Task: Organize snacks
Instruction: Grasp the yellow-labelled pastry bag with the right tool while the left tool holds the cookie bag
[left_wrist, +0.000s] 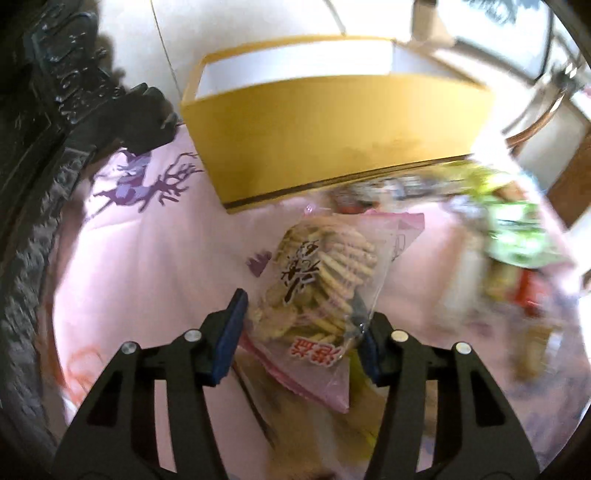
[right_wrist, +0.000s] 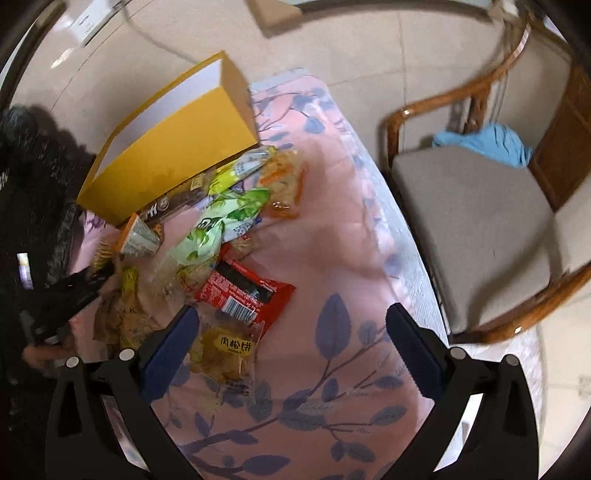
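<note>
**Left gripper closing on a bag of biscuits beside the yellow box**

The bag of biscuits (left_wrist: 325, 280) — a clear crinkly packet with pink ends, full of ridged round biscuits — lies on the pink floral cloth (left_wrist: 147, 266), just in front of the open yellow box (left_wrist: 332, 125). Its near end sits between the blue-padded fingers of the left gripper (left_wrist: 301, 332); both pads appear to meet the film, so the packet reads as grasped, though contact on the right pad is partly hidden. The bag is judged light, its film slippery and yielding, its contents brittle: a hold on the sealed pink end or across the narrow width, with modest squeeze, would spare the biscuits.

The right gripper (right_wrist: 291, 343) hangs with fingers released and wide apart above the cloth, a small yellow cake packet (right_wrist: 229, 350) lying by its left finger, untouched.

Only the right wrist view shows the rest of the pile — a red packet (right_wrist: 247, 288), green packets (right_wrist: 221, 218) — plus the wooden chair (right_wrist: 480, 221) and the person's hand (right_wrist: 44, 354) carrying the left gripper. Only the left wrist view shows the grip itself and the box's white inner wall; there the pile is a blur.
</note>
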